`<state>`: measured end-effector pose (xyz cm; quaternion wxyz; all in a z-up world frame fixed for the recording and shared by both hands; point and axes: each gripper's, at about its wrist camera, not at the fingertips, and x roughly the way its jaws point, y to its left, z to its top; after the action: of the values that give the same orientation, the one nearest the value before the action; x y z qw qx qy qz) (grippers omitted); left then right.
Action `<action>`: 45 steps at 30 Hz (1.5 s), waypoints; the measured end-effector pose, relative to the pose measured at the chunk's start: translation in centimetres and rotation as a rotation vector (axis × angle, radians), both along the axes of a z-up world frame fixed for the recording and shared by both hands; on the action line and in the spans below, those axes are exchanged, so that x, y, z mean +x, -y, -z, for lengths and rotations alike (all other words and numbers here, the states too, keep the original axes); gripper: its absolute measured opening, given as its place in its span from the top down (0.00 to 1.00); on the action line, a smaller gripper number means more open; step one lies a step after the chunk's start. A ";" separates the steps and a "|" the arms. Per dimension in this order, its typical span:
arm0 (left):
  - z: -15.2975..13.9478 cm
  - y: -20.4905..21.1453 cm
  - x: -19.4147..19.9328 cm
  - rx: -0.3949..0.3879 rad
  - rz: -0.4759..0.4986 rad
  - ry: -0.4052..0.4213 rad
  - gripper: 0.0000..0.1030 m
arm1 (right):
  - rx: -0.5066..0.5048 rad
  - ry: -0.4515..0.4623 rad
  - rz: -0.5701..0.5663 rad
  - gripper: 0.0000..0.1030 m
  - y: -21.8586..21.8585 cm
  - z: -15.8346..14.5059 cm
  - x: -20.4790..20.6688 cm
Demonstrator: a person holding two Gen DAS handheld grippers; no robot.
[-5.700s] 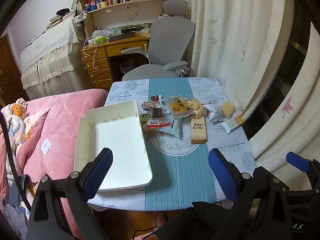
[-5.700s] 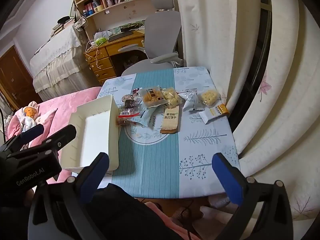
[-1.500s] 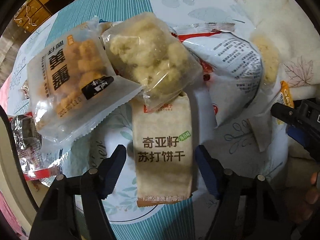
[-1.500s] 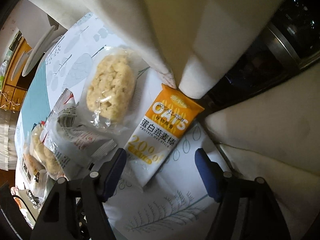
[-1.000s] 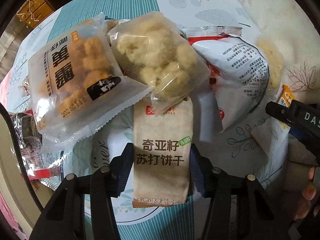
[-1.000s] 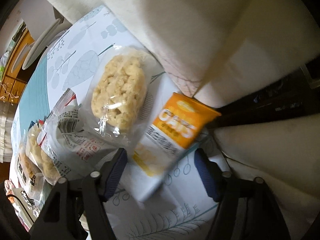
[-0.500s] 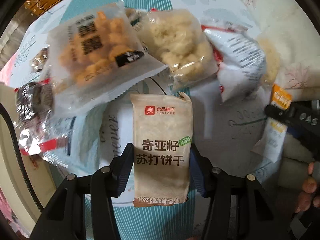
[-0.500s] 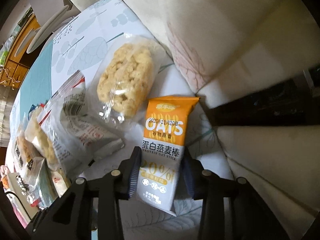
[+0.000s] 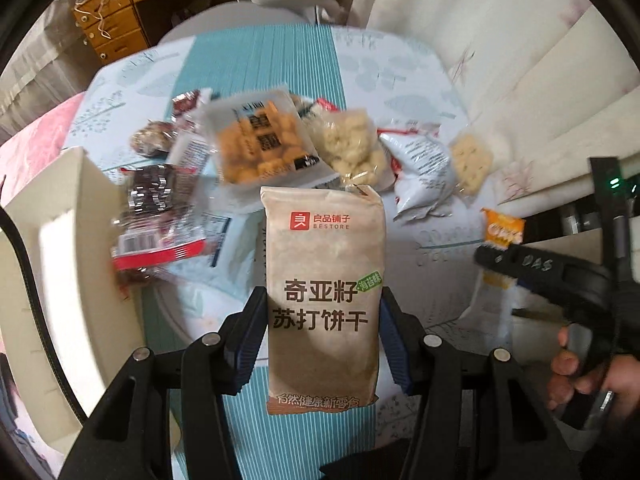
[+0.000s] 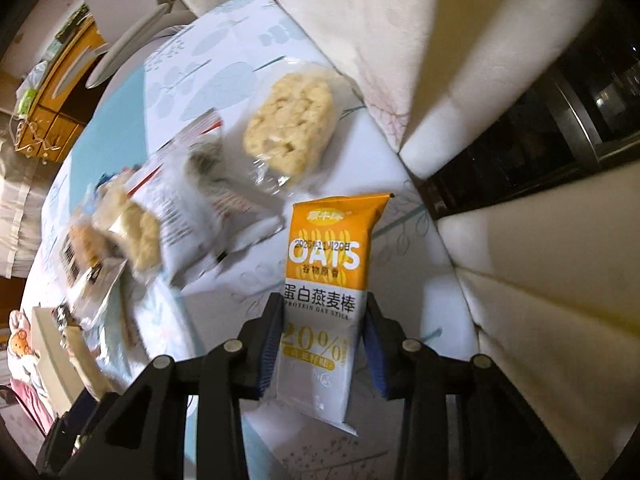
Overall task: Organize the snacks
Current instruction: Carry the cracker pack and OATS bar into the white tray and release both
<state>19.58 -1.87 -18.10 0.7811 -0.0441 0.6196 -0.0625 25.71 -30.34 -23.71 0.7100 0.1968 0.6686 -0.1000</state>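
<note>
Pinching from both sides, the left gripper (image 9: 322, 324) is clenched on the cracker packet (image 9: 323, 280) around its lower half, the packet raised clear of the table (image 9: 264, 56). The right gripper (image 10: 323, 338) likewise squeezes the oat bar (image 10: 326, 280) at its white lower part, orange top pointing away.

Both wrappers are smooth film held only by their edges, so I judge either could slide out or twist if swung quickly toward the tray (image 9: 60, 240), which sits at the table's left edge. The cracker packet probably holds brittle biscuits; too hard a squeeze might crack them.

Just beyond the cracker packet lies the loose heap: a bag of orange puffs (image 9: 260, 144), a clear bag of pale clusters (image 9: 352, 148), a white pouch (image 9: 420, 168) and dark wrapped sweets (image 9: 154, 196). A low carry toward the tray would likely drag across these and push some off.

The oat bar hangs close to the curtain (image 10: 400, 40), which could snag it.
</note>
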 end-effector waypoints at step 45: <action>-8.6 -27.3 -8.3 -0.092 -0.065 0.205 0.49 | 0.193 0.318 -0.223 0.63 -32.4 -11.4 -11.0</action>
<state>11.30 25.43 -9.52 0.8392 -0.0934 0.5311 -0.0695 14.76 2.02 -12.28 0.7911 0.2021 0.5722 0.0759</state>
